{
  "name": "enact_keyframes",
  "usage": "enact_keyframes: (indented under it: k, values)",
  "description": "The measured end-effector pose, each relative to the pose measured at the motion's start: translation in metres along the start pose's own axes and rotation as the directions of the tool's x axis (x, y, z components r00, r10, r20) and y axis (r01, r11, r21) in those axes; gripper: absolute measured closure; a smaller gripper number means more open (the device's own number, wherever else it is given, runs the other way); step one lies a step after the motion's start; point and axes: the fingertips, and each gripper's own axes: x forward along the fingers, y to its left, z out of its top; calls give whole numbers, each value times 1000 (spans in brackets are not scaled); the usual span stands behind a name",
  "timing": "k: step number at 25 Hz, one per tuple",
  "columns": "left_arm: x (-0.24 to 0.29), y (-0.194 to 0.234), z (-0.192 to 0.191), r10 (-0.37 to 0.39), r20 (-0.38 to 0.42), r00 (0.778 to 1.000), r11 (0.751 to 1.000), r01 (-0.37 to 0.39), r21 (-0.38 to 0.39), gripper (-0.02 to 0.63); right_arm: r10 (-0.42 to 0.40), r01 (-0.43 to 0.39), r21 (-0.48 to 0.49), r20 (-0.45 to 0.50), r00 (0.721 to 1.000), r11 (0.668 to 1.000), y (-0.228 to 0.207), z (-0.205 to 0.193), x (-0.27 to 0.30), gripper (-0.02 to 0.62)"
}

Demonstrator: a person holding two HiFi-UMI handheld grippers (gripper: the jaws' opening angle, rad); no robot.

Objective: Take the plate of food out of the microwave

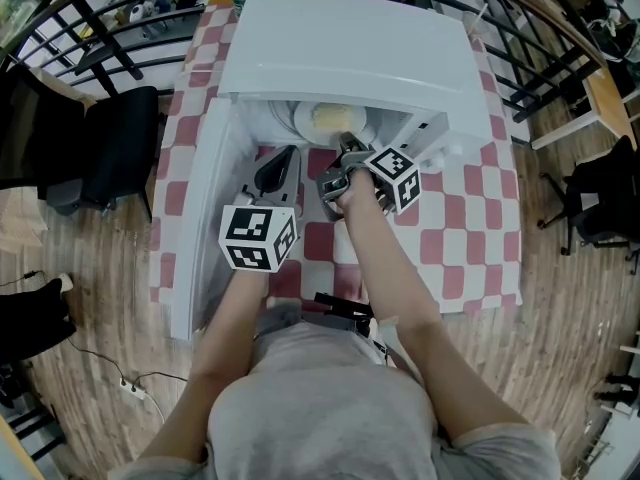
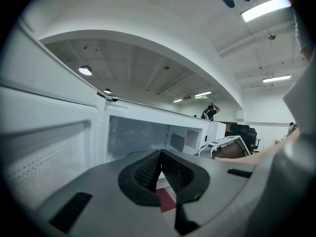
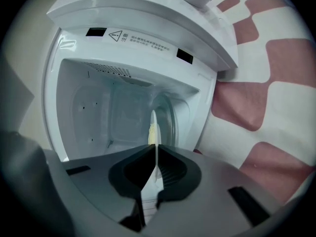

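Well, a white microwave (image 1: 350, 38) sits on a tabletop (image 1: 470, 238) covered with a red and white checked cloth (image 1: 480, 183). Its door (image 1: 200, 218) hangs wide open on the left side of the head view. A person stands in front of it, both arms stretched toward the opening.

The plate (image 1: 303, 120) is still inside the microwave, near the front of the opening, in the upper middle of the head view. Yellow food (image 1: 335, 118) lies on it.

The right gripper (image 1: 345, 148) reaches into the opening and touches the near edge of the plate. In the right gripper view the plate (image 3: 154, 125) is seen from its thin side, with a bit of yellow food (image 3: 150, 132) on it. The right gripper (image 3: 157, 149) has its fingers pinched tight on that thin white rim.

The left gripper (image 1: 288, 155) sits just beside the open door, a little left of the right one, in front of the microwave. In the left gripper view, the left gripper (image 2: 161, 154) has its fingers pressed together with nothing between them. The inside of the door (image 2: 44, 157) fills the left of that view, and a little red cloth (image 2: 165, 199) peeks out below the fingers.
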Motion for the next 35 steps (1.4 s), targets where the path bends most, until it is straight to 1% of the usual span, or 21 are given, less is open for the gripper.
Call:
enact_keyframes:
  k: [10,24,29,35]
  values:
    - [-5,-6,1,-11,5,1000,1000,11,17,604,95,-95,48,11,995,994,-4,-6,-8,561]
    - [-15,-25,-1,-23,16,1000,1000,23,15,604,178,-179,48,17,984,983,3,-5,-40,561]
    - [-20,-30,1,-25,23,999,1000,25,11,604,212,-212,45,11,977,976,11,-9,-52,560]
    - [-25,-37,1,-21,28,999,1000,21,0,604,232,-232,38,2,973,972,13,-11,-71,560]
